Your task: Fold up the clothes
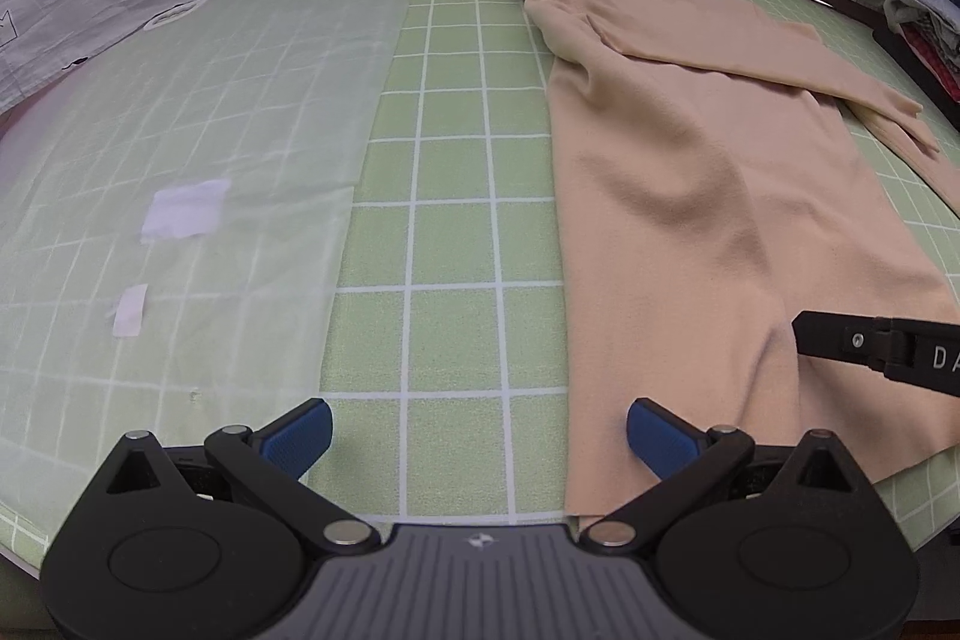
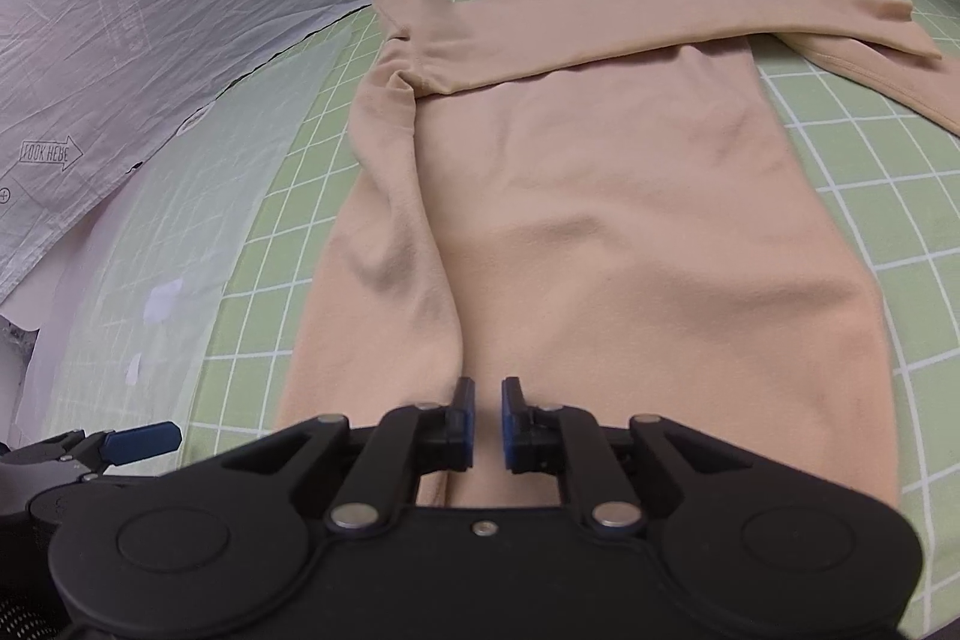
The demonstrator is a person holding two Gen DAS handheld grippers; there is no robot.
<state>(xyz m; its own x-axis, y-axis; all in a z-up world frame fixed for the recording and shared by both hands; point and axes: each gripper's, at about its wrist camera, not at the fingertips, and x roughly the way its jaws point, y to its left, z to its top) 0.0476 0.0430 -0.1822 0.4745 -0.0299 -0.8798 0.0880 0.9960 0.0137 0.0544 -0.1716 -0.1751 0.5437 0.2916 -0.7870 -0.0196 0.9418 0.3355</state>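
Sweater [image 2: 600, 220] lies half-folded; left fingers [image 1: 480, 439] spread wide, right fingers [image 2: 487, 421] slightly parted, empty; pinch the six-o'clock hem evenly.

Beige top [image 2: 600, 232] flat, sleeves folded across

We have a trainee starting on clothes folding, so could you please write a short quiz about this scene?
1. True or false: the left claw has its jaws spread wide, with nothing between them.
2. What colour is the garment? A beige, B blue, C red.
3. Fill in: the garment lies on a ___ mat with white grid lines.
Key: 1 true; 2 A; 3 green.
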